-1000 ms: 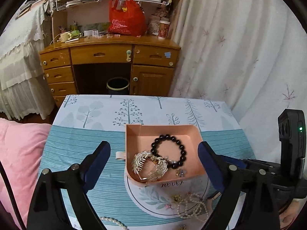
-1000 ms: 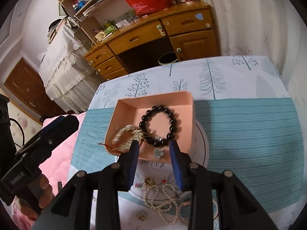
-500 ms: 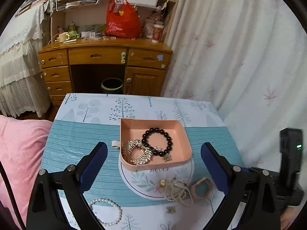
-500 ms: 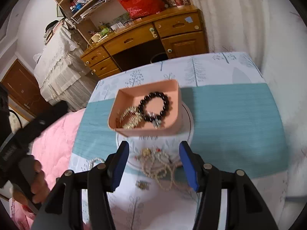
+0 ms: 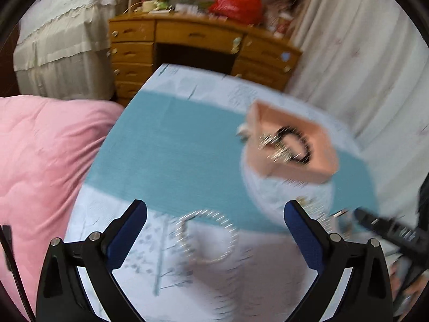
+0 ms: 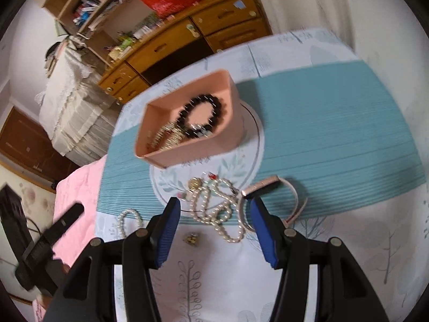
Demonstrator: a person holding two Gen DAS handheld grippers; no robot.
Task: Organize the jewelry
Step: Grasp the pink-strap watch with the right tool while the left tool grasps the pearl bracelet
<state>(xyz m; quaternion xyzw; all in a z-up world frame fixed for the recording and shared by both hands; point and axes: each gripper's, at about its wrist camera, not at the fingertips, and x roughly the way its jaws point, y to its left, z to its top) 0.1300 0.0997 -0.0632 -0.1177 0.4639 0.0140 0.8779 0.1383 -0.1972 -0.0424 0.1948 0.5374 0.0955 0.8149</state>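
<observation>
Two grippers hang over a table with a cloth [image 6: 335, 123] that has a wide teal stripe with thin lines and white ends printed with little trees. The left gripper [image 5: 214, 230] has two black arms with flat blue pads, and its jaws have just been opening; they stand wide apart with nothing pressed between them. Below it, seen in the gap between the pads, lies one small round bracelet of white pearls [image 5: 206, 237], blurry in the left view. The right gripper [image 6: 213, 230] has the same blue ribbed pads. Its jaws opened a little earlier and now stand partly apart, holding nothing. Just past its tips lies one long string of white pearls [image 6: 217, 209] in a loopy tangle.

One pink box [image 6: 187, 150] with smooth, thin walls and no lid sits on a round white mat [image 6: 252, 134] with leaf pictures. Inside the box are one ring of round, shiny black beads [image 6: 201, 118] and one spiky gold comb-like piece [image 6: 166, 136], touching each other.

Beside the pearl tangle lies one pale pink band [image 6: 292, 196] bent into a loop, partly behind the right pad. One tiny gold piece [image 6: 191, 238] lies on the white cloth between the right pads. Another gold bit [image 6: 195, 183] sits at the top of the tangle; its shape is hard to tell.

A soft pink quilt [image 5: 40, 161] lies left of the table, and a wooden desk [image 5: 198, 37] with drawers stands behind.
</observation>
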